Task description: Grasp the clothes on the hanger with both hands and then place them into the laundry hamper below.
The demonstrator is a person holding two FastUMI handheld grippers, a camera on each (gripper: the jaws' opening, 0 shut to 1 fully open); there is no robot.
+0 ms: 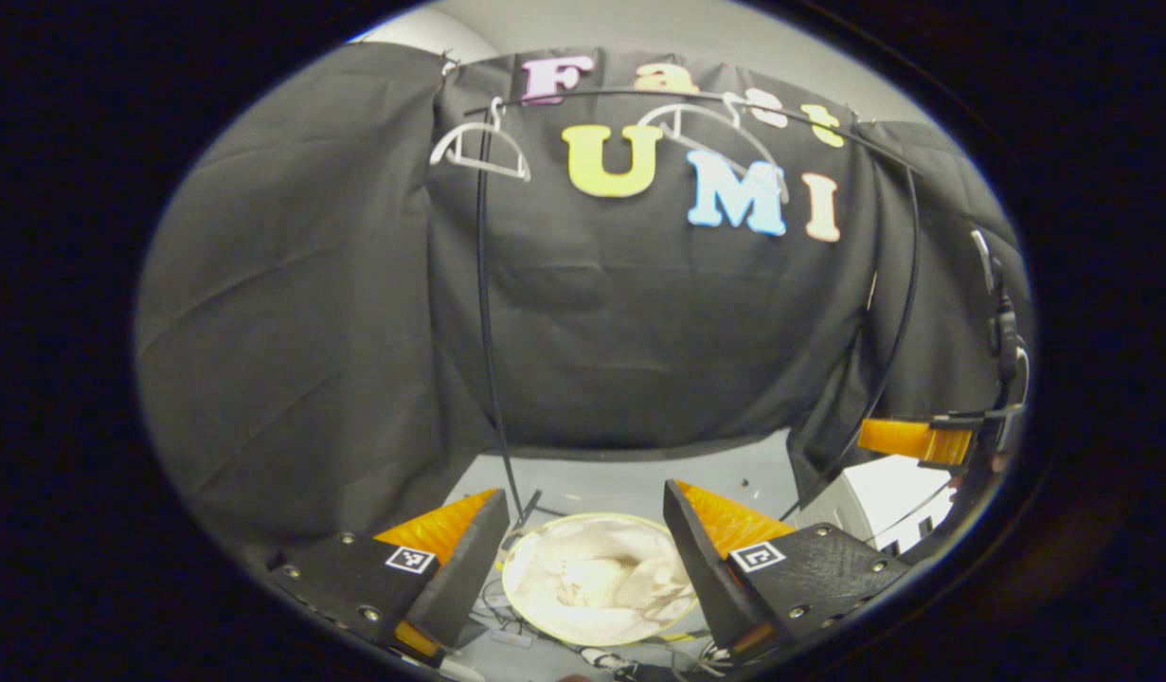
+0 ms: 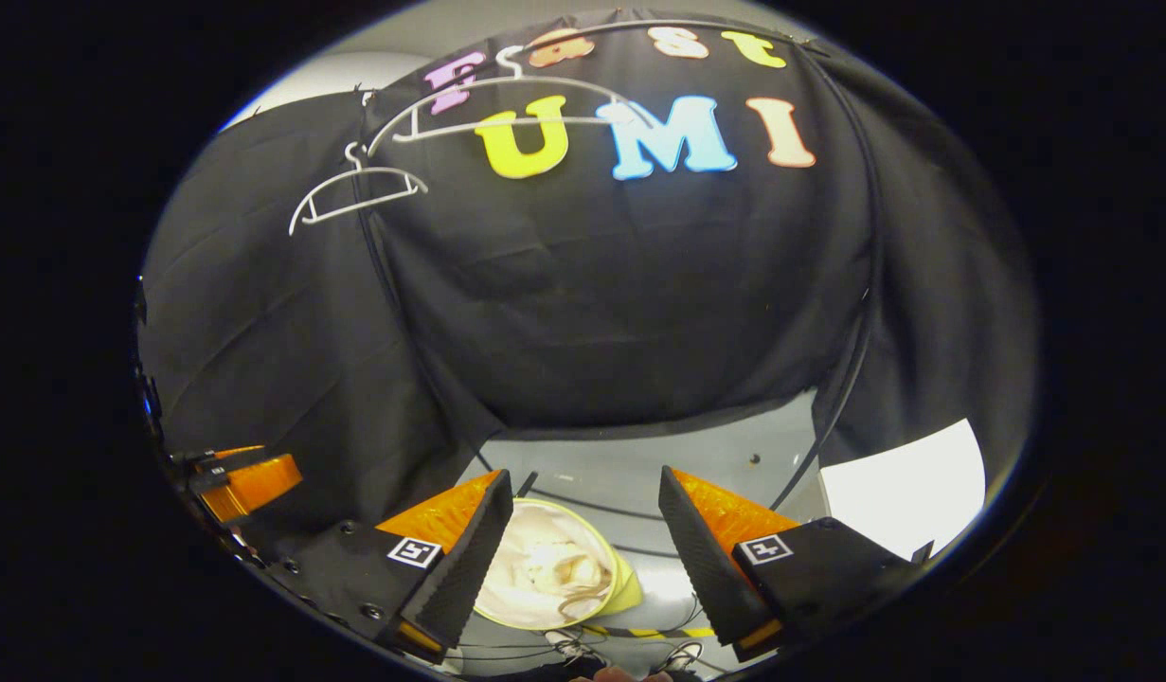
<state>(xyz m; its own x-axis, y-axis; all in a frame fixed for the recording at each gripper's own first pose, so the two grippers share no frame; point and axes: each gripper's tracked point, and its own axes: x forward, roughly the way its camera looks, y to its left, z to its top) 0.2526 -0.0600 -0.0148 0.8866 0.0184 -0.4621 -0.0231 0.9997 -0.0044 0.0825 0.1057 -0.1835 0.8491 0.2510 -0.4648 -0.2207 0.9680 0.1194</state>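
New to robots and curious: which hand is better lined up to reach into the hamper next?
Left, probably: the hamper sits centred between the open left tongs; under the right tongs it lies off-centre.

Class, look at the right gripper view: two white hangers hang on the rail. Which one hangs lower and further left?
The smaller-looking hanger, at the rail's left bend. It sits below and left of the wider hanger, which hangs across the booth wall's top. Both are bare.

Two bare wire hangers (image 1: 478, 147) (image 1: 710, 128) hang side by side on a thin curved rail (image 1: 639, 93), before the black cloth wall (image 1: 639, 313). Below them on the floor stands a round fabric hamper (image 1: 597, 578), crumpled pale clothes (image 1: 592, 573) inside it.
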